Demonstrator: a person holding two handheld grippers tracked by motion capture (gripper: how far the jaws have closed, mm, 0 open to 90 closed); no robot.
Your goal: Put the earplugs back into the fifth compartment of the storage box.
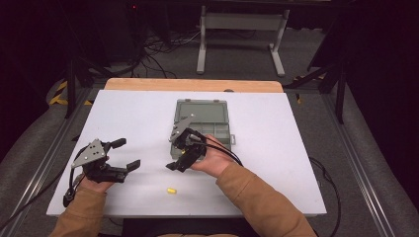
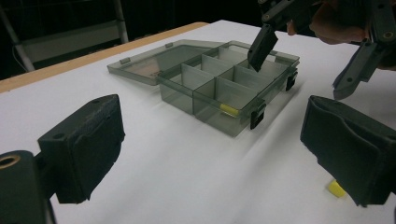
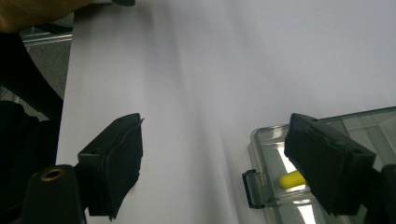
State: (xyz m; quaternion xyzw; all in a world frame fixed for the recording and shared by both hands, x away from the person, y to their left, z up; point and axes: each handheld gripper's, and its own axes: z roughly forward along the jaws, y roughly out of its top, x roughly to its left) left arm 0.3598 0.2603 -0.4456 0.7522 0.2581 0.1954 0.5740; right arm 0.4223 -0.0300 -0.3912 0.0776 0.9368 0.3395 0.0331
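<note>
A white table [image 1: 276, 148] seen from above, with a person's forearms reaching in. At the left, the left gripper [image 1: 129, 154] rests low over the table, its fingers spread wide and holding nothing. Just right of it, near the front edge, lies a small yellow earplug [image 1: 171, 190], loose on the bare surface. It looks light, soft and squashy, likely to roll; a gentle pinch across its middle should do. Farther right, the right gripper [image 1: 173, 150] hovers with fingers open and empty beside a clear compartment box [image 1: 203, 109], lid open. A second earplug [image 3: 293, 178] sits inside a front compartment.
</note>
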